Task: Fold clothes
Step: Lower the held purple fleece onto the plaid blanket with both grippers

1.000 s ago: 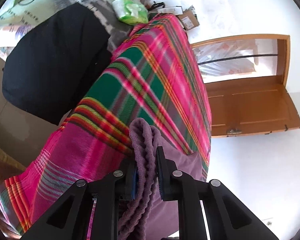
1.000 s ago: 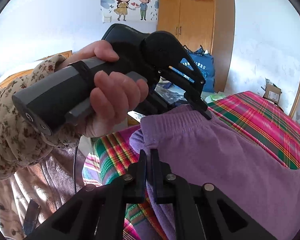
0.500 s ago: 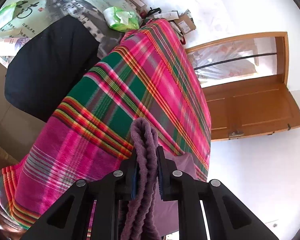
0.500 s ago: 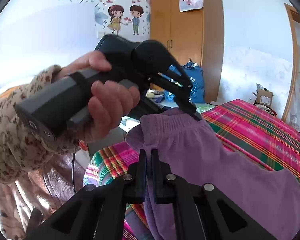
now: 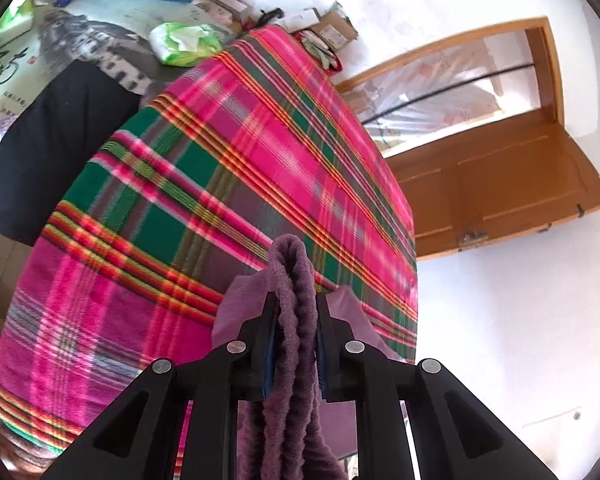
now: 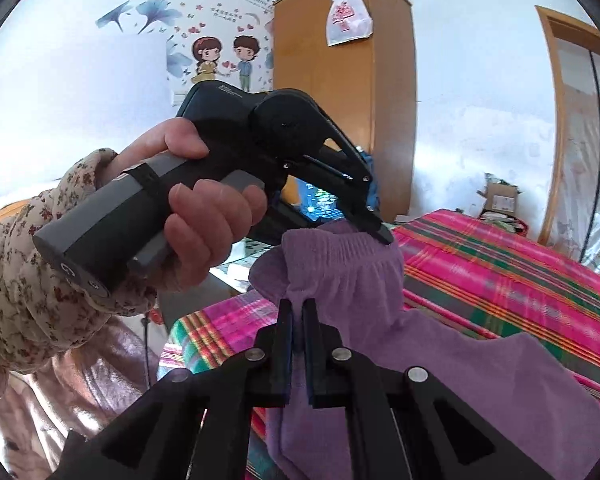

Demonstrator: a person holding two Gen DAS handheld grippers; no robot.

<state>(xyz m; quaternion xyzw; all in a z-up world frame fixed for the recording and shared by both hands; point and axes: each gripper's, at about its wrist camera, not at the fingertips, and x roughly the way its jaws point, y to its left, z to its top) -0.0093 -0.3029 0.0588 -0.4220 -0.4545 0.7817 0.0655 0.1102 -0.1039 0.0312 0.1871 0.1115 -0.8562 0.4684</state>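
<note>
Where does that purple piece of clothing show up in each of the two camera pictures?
Left wrist view: the purple garment hangs bottom centre, bunched between the left claw.
Right wrist view: it spreads across the lower right, pinched by the right claw.
Shared landmark: the pink plaid blanket beneath it.

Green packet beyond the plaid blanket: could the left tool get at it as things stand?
Probably not: the left tool is shut on the purple garment, and the green packet lies across the plaid blanket.
</note>
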